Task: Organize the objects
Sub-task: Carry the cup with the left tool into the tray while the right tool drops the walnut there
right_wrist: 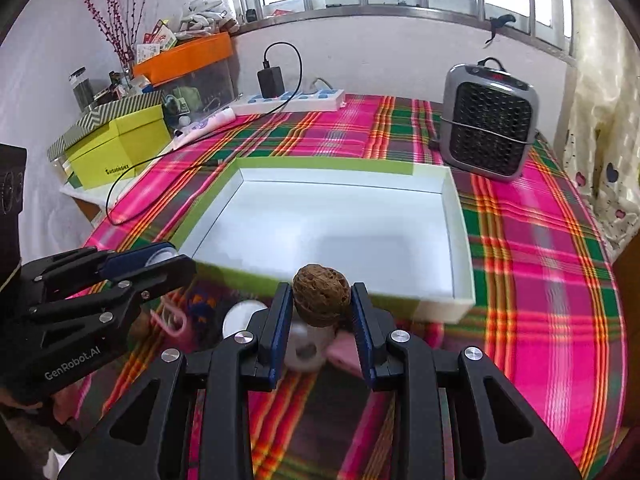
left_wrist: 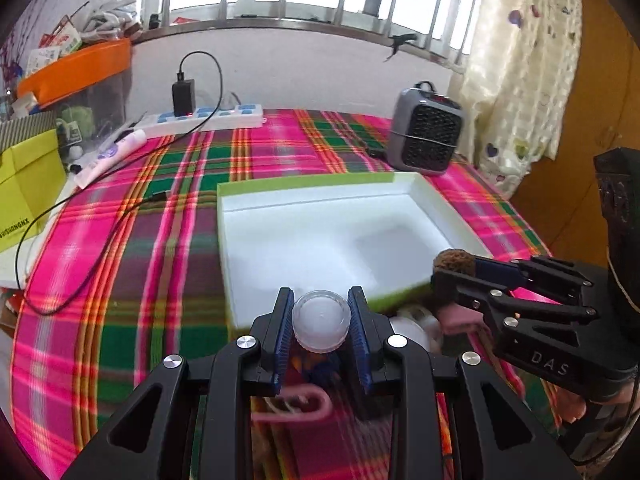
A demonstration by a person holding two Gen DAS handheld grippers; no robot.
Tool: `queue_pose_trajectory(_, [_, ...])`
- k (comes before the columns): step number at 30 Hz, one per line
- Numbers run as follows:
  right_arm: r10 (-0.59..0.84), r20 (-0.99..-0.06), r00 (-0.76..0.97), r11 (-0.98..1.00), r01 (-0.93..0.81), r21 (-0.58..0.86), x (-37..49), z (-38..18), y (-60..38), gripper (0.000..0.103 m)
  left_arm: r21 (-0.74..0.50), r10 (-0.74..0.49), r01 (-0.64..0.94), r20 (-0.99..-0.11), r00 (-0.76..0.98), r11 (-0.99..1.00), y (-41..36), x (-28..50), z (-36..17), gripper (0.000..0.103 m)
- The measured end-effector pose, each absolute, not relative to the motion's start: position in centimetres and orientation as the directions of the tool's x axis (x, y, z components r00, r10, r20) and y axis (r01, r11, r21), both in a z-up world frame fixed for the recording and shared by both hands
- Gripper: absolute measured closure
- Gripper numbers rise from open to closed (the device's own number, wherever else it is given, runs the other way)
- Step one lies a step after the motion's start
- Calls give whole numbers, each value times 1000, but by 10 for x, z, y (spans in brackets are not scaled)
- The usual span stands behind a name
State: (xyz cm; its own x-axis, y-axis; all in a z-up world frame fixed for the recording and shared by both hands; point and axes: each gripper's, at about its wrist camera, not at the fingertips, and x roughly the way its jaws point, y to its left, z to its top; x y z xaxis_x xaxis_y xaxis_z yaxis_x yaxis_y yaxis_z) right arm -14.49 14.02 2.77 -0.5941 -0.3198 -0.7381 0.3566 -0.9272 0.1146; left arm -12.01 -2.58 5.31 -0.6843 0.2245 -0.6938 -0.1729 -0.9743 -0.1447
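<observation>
Leftmost of the things near the white tray (right_wrist: 460,240) sits the lime-green box (right_wrist: 120,148), off the tray's far-left corner at the edge of the plaid tablecloth (right_wrist: 540,264). A black cable (right_wrist: 132,172) loops between that box and the tray. Behind the tray, against the wall, lies the white power strip (right_wrist: 288,100) with a black charger (right_wrist: 270,80) plugged into it.

At the tray's near-left corner, the left gripper (left_wrist: 321,328) is clamped on a small bottle with a ribbed clear cap (left_wrist: 321,326), its blue pads (left_wrist: 280,340) pressing the cap from both sides just short of the tray's near wall. Below it on the cloth lie a pink clip (left_wrist: 296,404) and a round white object (right_wrist: 240,316), too blurred to name further.

Right of that, the right gripper (right_wrist: 321,300) pinches a brown walnut (right_wrist: 321,294) between its pads, raised over the tray's near green rim. Under it sits a small white item, unclear.

Beyond the tray's far-right corner stands the grey fan heater (right_wrist: 490,120), upright, facing the tray. The tray's white floor holds nothing.
</observation>
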Motion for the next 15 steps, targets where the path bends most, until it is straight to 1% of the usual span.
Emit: queue_pose_trajectory(15, [-309, -792, -526, -928, 350, 130, -215, 5, 129, 72, -135, 207, -161, -747, -632, -978, -29, -192, 32, 77])
